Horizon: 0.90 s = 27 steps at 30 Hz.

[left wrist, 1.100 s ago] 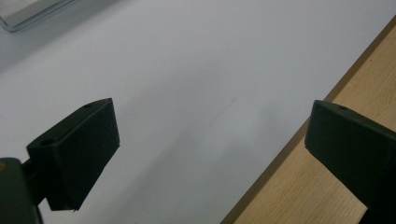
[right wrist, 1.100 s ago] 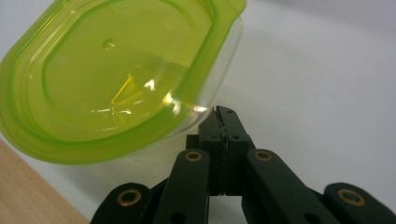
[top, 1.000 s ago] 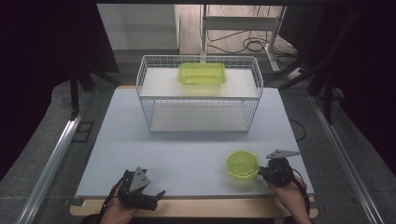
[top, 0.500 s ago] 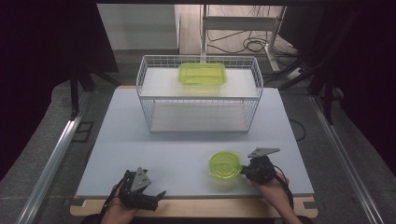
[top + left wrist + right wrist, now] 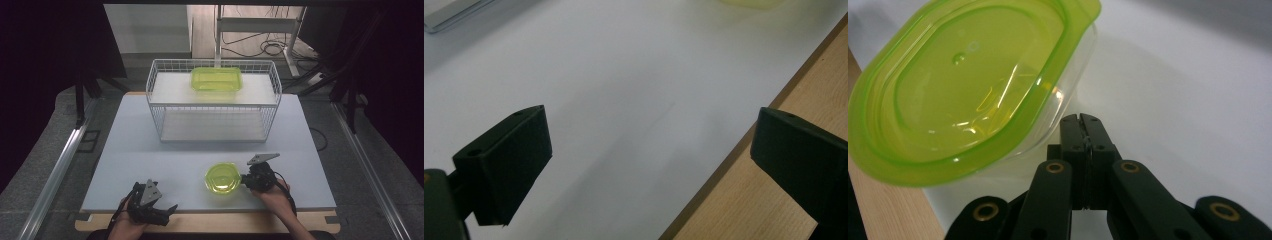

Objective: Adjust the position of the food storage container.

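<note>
Matte white table; glossy round green-lidded container.

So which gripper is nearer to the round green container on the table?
Right. The right gripper is shut, right against the round green container; the left gripper waits open near the table's front edge, well apart.

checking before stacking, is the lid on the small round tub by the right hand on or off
On. The green lid sits flat over the clear round tub, its rim covering the edge all round.

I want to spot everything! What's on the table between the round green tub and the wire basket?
Nothing: in the high view, bare white table lies between the round green tub and the wire basket.
</note>
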Each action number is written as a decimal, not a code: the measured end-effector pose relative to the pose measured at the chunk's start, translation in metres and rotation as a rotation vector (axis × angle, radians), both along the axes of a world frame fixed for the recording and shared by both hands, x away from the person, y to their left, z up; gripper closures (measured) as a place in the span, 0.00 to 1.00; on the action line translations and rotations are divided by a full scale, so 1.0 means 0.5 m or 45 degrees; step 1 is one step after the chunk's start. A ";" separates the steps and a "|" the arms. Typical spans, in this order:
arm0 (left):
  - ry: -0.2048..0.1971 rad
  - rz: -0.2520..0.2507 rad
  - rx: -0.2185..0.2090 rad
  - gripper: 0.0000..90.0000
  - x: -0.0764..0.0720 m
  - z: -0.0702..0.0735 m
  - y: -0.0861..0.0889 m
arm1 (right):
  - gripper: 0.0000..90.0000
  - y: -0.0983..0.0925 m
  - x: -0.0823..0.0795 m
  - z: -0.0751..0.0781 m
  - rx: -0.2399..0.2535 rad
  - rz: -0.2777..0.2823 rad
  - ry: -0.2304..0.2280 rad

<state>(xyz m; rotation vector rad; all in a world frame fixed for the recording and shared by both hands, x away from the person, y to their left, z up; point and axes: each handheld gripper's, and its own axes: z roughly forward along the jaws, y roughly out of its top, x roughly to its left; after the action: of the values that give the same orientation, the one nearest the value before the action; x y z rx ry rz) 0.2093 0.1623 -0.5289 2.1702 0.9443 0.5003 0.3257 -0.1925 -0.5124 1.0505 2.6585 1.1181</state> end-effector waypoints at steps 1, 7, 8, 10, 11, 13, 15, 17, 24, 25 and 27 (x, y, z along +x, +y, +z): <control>0.000 0.000 0.000 0.03 0.000 0.000 0.000 | 0.99 0.000 0.000 0.000 0.000 0.000 0.000; -0.001 0.001 -0.003 0.03 0.000 0.000 0.001 | 0.99 0.042 0.008 -0.006 0.009 0.053 0.015; -0.001 0.001 -0.003 0.03 0.000 0.000 0.001 | 0.99 0.042 0.008 -0.006 0.009 0.053 0.015; -0.002 0.001 -0.003 0.03 -0.001 0.000 0.001 | 0.99 0.051 0.009 -0.008 0.000 0.068 0.008; -0.002 0.001 -0.003 0.03 -0.001 0.000 0.001 | 0.99 0.052 0.010 -0.008 -0.001 0.068 0.006; 0.001 0.005 -0.008 0.04 -0.001 0.000 0.001 | 0.98 0.048 0.011 -0.007 -0.011 0.067 -0.004; 0.001 0.006 -0.009 0.04 0.000 0.000 0.002 | 0.98 0.045 0.010 -0.006 -0.023 0.063 -0.009; 0.002 0.007 -0.009 0.04 0.000 0.000 0.002 | 0.97 0.034 0.010 -0.002 -0.040 0.048 -0.035; -0.002 0.004 -0.004 0.04 -0.001 0.002 0.004 | 0.87 -0.001 -0.007 0.015 -0.083 0.018 -0.119; -0.003 0.006 -0.007 0.04 0.000 0.002 0.006 | 0.85 -0.009 -0.011 0.017 -0.089 0.015 -0.132; -0.004 0.007 -0.008 0.04 0.000 0.002 0.006 | 0.81 -0.023 -0.019 0.024 -0.089 0.017 -0.145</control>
<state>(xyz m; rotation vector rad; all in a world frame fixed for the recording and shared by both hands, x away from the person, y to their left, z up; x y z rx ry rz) 0.2092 0.1654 -0.5278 2.1614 0.9491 0.5024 0.3162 -0.2043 -0.5006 0.9294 2.5993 1.0461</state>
